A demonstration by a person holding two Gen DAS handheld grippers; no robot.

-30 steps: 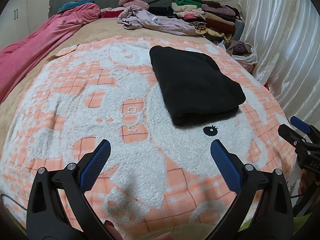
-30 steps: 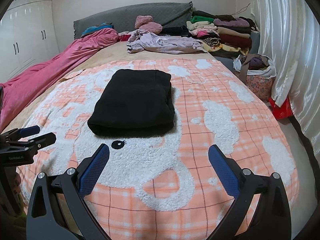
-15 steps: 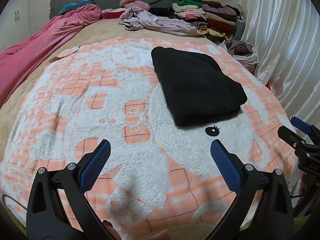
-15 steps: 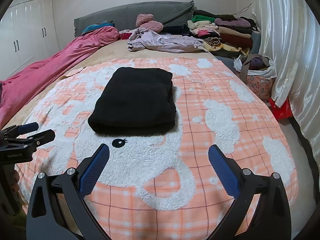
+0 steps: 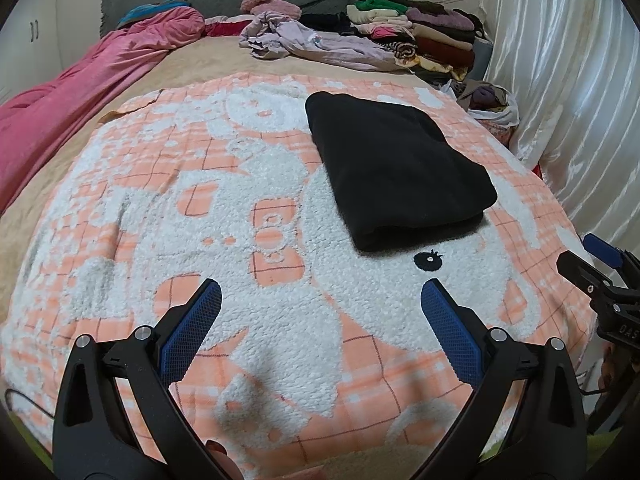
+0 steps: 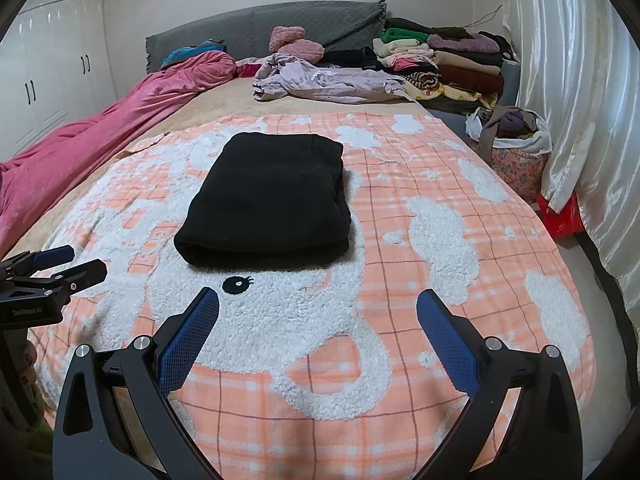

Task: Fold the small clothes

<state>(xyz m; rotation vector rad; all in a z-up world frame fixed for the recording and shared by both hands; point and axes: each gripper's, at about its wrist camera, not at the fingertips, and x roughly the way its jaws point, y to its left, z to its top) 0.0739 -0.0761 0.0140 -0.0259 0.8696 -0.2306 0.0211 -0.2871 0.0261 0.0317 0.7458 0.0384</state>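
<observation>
At the far left of the scene a crumpled pink velvet quilt [image 6: 100, 136] runs along the edge of the bed, well apart from the work. The left gripper [image 5: 320, 312] hovers over the near end of the fluffy orange-and-white checked blanket with an elephant pattern [image 5: 120, 200], its blue-padded jaws spread wide, holding nothing and touching nothing. From this gripper the folded black fleece garment [image 5: 396, 172] lies ahead and to the right, so the left tool would have to reach across to get to it.

The garment rests flat on the blanket, roughly in the middle of the bed, already folded into a thick rectangle. Its long axis runs away from the person toward the grey padded headboard [image 6: 260, 28], and its rounded fold edge faces the grippers, just beyond the elephant's embroidered black eye [image 6: 238, 283].

The right gripper [image 6: 318, 320] is also spread wide and empty, above the blanket without contact. From it the garment lies ahead and slightly left, close to straight on, so the right hand looks the better placed of the two for whichever near corner comes next.

Further right and back, a loose lilac garment [image 6: 332, 84] sprawls beside a stack of folded clothes in mixed colours [image 6: 444, 64], probably the finished pile, and a floral fabric bag of clothes [image 6: 516, 152] stands on the floor by the shiny white curtain [image 6: 580, 80].
</observation>
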